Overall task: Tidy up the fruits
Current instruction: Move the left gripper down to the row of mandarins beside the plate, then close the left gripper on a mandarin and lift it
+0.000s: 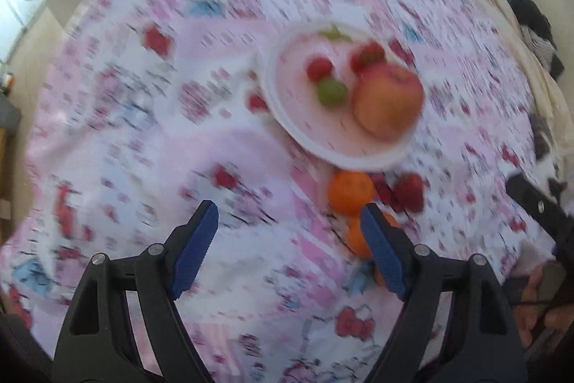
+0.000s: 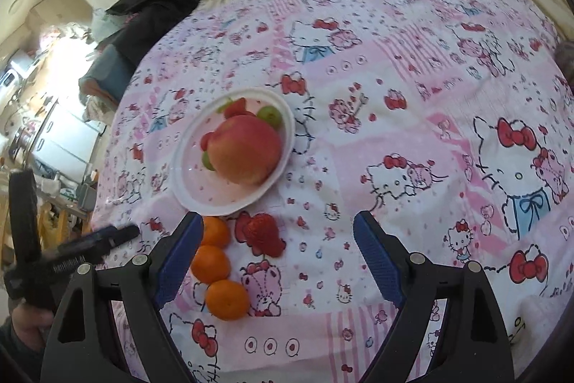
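On a pink cartoon-print cloth (image 2: 412, 146) sits a white plate (image 2: 190, 189) holding a large apple (image 2: 244, 153), green grapes (image 2: 271, 115) and strawberries (image 2: 236, 106). Just near of the plate lie three oranges (image 2: 211, 262) in a row, with a loose strawberry (image 2: 263, 234) to their right. Both the left gripper (image 1: 287, 239) and the right gripper (image 2: 274, 250) have their jaws apart, gripping nothing (the left view is blurred).

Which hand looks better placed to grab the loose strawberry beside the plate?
Probably the right. Its open gripper has the strawberry between its jaws. The left gripper points at bare cloth, strawberry off to the side.
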